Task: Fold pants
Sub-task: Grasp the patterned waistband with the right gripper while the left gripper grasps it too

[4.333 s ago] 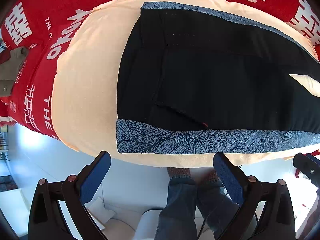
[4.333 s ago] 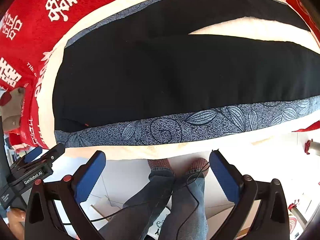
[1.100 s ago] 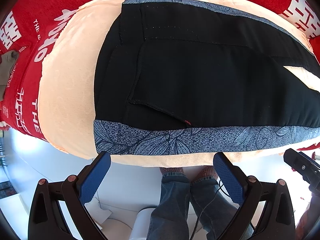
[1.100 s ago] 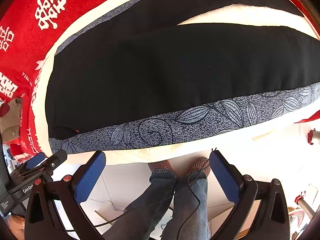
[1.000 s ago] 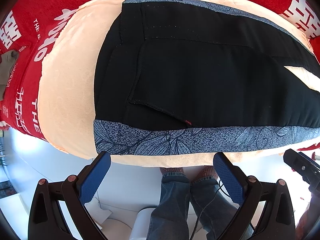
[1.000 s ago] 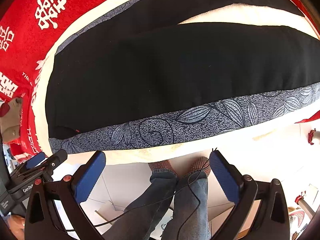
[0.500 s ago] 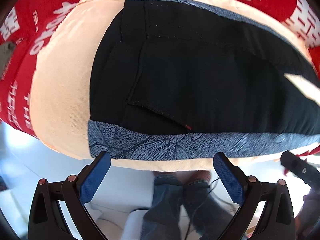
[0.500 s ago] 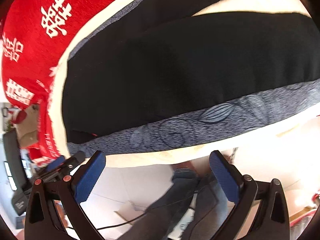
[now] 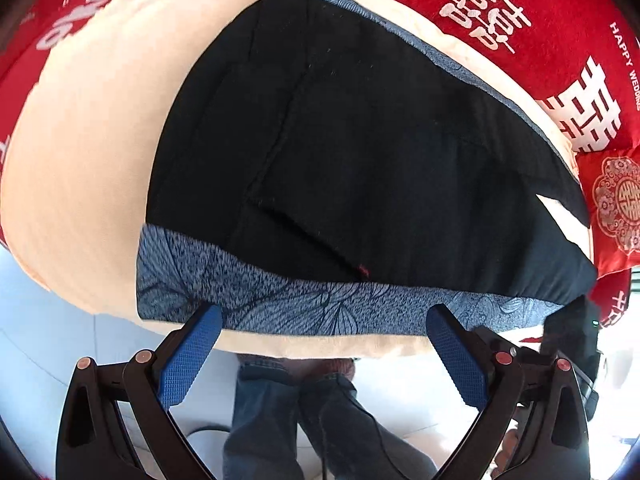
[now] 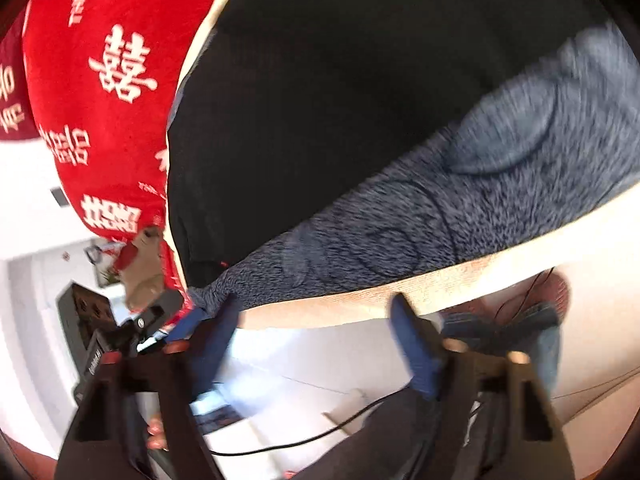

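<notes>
Black pants (image 9: 360, 152) with a blue-grey leaf-patterned side stripe (image 9: 304, 308) lie flat on a peach blanket (image 9: 80, 152). The waist end is at the left, with a pocket seam and a small red tag (image 9: 363, 269). My left gripper (image 9: 324, 340) is open and empty, its blue pads just at the near stripe edge. In the blurred right wrist view the pants (image 10: 340, 100) and stripe (image 10: 460, 200) fill the frame; my right gripper (image 10: 316, 320) is open and empty at the blanket's near edge, close to the waist corner.
A red cover with white characters (image 9: 560, 20) lies under the blanket, with a red patterned cushion (image 9: 616, 200) at the right. The person's jeans-clad legs (image 9: 300, 420) stand below the bed edge. The other gripper (image 10: 120, 332) shows at the left of the right wrist view.
Both grippers have moved in toward the near stripe edge. The right gripper has swung quickly left toward the waist corner and tilted, blurring its view. Both stay open.
</notes>
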`<act>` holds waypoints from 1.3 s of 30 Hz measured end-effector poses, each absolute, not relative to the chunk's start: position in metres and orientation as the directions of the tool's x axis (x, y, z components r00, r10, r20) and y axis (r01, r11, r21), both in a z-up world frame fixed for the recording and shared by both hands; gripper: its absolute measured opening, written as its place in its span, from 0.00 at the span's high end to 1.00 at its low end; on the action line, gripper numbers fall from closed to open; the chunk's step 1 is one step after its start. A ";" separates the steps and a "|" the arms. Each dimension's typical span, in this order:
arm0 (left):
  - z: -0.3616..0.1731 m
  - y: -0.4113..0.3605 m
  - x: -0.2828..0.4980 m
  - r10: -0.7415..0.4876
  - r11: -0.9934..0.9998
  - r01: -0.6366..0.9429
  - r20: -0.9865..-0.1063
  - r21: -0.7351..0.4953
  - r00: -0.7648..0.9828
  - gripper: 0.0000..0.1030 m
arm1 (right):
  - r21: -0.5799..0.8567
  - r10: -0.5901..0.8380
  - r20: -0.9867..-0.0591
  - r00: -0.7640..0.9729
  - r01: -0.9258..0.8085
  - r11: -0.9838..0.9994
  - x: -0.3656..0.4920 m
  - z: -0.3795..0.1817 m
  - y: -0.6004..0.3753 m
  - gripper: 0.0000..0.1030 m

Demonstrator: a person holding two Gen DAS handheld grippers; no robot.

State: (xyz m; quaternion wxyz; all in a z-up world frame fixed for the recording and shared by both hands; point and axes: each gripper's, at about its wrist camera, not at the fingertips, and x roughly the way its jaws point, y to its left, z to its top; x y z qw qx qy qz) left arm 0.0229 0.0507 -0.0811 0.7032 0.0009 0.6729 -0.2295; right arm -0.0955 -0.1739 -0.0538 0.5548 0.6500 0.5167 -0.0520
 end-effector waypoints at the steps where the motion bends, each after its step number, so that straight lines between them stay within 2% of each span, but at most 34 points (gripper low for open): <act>1: -0.083 0.050 0.022 -0.330 0.892 0.321 -0.944 -0.319 -0.020 0.00 | 0.681 0.608 -0.626 0.488 0.722 0.122 -0.097 -0.058 -0.175 0.30; 5: -0.093 0.053 0.022 -0.362 0.883 0.298 -0.931 -0.361 -0.056 0.00 | 0.708 0.584 -0.579 0.569 0.706 0.014 -0.101 -0.075 -0.178 0.31; 7: -0.099 0.055 0.021 -0.373 0.885 0.275 -0.925 -0.377 -0.068 0.00 | 0.722 0.572 -0.542 0.616 0.689 -0.058 -0.104 -0.084 -0.179 0.36; 8: -0.102 0.059 0.022 -0.380 0.886 0.258 -0.922 -0.385 -0.071 0.00 | 0.730 0.567 -0.519 0.640 0.677 -0.096 -0.105 -0.087 -0.179 0.43; 11: -0.108 0.064 0.022 -0.402 0.887 0.214 -0.912 -0.409 -0.080 0.00 | 0.753 0.542 -0.433 0.720 0.619 -0.222 -0.106 -0.092 -0.181 0.89; 18: -0.117 0.081 0.027 -0.532 0.843 0.036 -0.842 -0.537 -0.093 0.00 | 0.818 0.559 -0.368 0.743 0.544 -0.185 -0.088 -0.048 -0.187 0.90; 23: -0.119 0.073 0.041 -0.596 0.803 -0.009 -0.802 -0.596 -0.049 0.01 | 0.829 0.590 -0.352 0.727 0.534 -0.164 -0.086 -0.038 -0.196 0.89; 24: -0.118 0.070 0.045 -0.602 0.798 -0.005 -0.798 -0.603 -0.032 0.15 | 0.829 0.597 -0.354 0.720 0.537 -0.156 -0.088 -0.039 -0.195 0.89; 25: -0.118 0.067 0.048 -0.607 0.794 0.004 -0.794 -0.607 -0.032 0.38 | 0.828 0.604 -0.358 0.712 0.541 -0.148 -0.090 -0.040 -0.195 0.89; 27: -0.121 0.061 0.053 -0.639 0.768 0.012 -0.767 -0.640 -0.059 0.59 | 0.824 0.611 -0.368 0.701 0.550 -0.135 -0.091 -0.042 -0.196 0.86; 31: -0.111 0.051 0.055 -0.621 0.775 0.097 -0.781 -0.624 -0.069 0.60 | 0.798 0.609 -0.432 0.666 0.596 -0.086 -0.105 -0.057 -0.200 0.82; 32: -0.109 0.049 0.056 -0.620 0.773 0.111 -0.781 -0.624 -0.077 0.60 | 0.791 0.605 -0.449 0.658 0.608 -0.074 -0.109 -0.060 -0.201 0.75; 33: -0.106 0.045 0.058 -0.618 0.771 0.126 -0.781 -0.624 -0.087 0.60 | 0.781 0.595 -0.469 0.653 0.621 -0.067 -0.116 -0.064 -0.203 0.64; 35: -0.102 0.043 0.060 -0.616 0.767 0.146 -0.781 -0.624 -0.102 0.60 | 0.772 0.567 -0.480 0.669 0.629 -0.089 -0.126 -0.069 -0.207 0.55; 39: -0.099 0.041 0.061 -0.599 0.763 0.196 -0.788 -0.615 -0.141 0.60 | 0.764 0.449 -0.459 0.767 0.599 -0.241 -0.162 -0.084 -0.218 0.55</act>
